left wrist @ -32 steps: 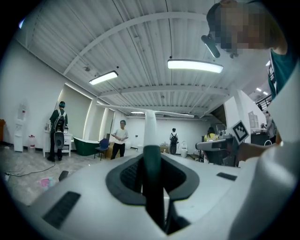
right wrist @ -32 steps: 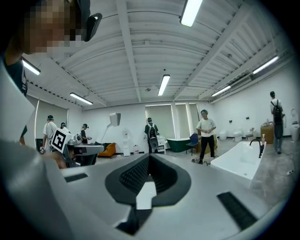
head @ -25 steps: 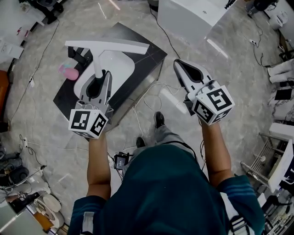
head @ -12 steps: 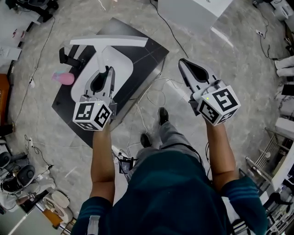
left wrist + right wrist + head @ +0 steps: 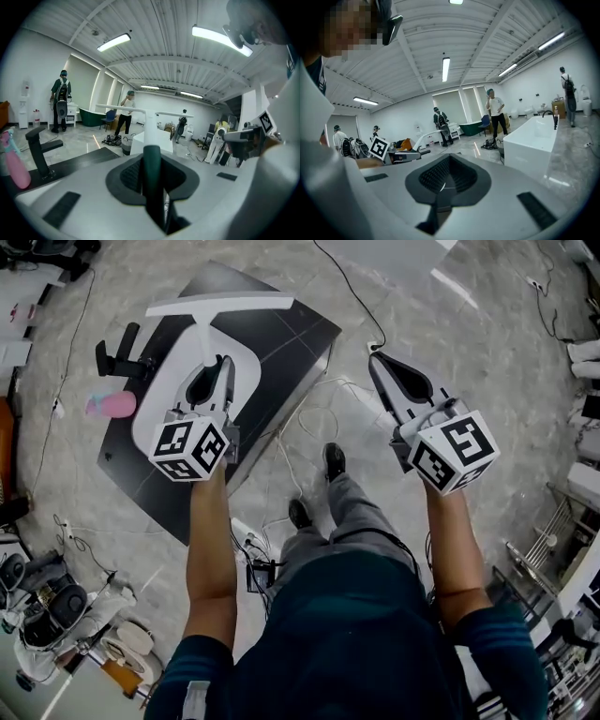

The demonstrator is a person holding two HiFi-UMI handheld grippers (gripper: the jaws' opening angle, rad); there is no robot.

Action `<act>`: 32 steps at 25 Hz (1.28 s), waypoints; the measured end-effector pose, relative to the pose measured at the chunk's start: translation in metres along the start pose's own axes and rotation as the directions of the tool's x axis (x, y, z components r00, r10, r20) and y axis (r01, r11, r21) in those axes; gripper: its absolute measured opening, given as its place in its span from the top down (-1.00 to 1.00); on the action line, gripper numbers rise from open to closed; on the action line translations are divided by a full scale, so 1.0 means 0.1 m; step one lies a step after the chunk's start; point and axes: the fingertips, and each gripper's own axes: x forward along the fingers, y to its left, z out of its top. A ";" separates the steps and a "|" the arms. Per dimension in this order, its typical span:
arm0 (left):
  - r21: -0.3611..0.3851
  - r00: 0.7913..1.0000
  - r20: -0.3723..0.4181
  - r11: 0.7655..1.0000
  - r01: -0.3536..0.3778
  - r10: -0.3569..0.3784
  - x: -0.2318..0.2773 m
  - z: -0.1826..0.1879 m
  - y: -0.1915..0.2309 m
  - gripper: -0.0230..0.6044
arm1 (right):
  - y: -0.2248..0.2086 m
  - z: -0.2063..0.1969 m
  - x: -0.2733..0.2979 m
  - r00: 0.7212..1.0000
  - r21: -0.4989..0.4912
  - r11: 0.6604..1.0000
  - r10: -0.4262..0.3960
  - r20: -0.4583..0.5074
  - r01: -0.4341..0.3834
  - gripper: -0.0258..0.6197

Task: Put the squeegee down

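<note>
Lab hall w/ bathtub [image 5: 530, 139], floor cables [image 5: 317, 420], strip lights [image 5: 114, 42]

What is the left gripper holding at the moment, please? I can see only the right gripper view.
Observer: The left gripper is shut on the squeegee, with its pads on the dark green handle.
Operator: Thank you. Where is the blade end?
Observer: In the head view the white blade is over the far part of the dark slab on the floor. I cannot tell whether it touches.
</note>
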 end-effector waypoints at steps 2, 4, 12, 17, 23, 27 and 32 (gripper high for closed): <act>-0.009 1.000 -0.013 1.000 -0.004 0.004 0.11 -0.06 0.04 0.72 | -0.07 -0.06 0.01 1.000 0.010 1.000 -0.011 -0.007 0.011 0.91; -0.018 0.999 -0.031 1.000 -0.009 0.008 0.20 -0.14 0.08 0.72 | -0.12 -0.12 0.00 1.000 0.025 0.999 -0.022 -0.016 0.022 0.91; -0.038 0.994 -0.103 0.999 -0.028 0.024 0.57 -0.46 0.27 0.72 | -0.27 -0.35 0.08 0.998 0.062 0.997 -0.036 -0.047 0.039 0.91; -0.050 0.989 -0.141 0.998 -0.043 0.035 0.77 -0.66 0.38 0.72 | -0.33 -0.47 0.11 0.997 0.083 0.996 -0.037 -0.061 0.042 0.91; -0.056 0.982 -0.182 0.997 -0.059 0.048 0.97 -0.86 0.51 0.72 | -0.43 -0.64 0.15 0.996 0.109 0.993 -0.045 -0.080 0.054 0.91; -0.054 0.975 -0.216 0.996 -0.075 0.062 1.10 -1.00 0.59 0.72 | -0.49 -0.74 0.18 0.995 0.130 0.990 -0.044 -0.089 0.055 0.91; -0.056 0.963 -0.258 0.994 -0.094 0.076 1.22 -1.16 0.67 0.72 | -0.53 -0.87 0.18 0.993 0.154 0.986 -0.045 -0.109 0.062 0.91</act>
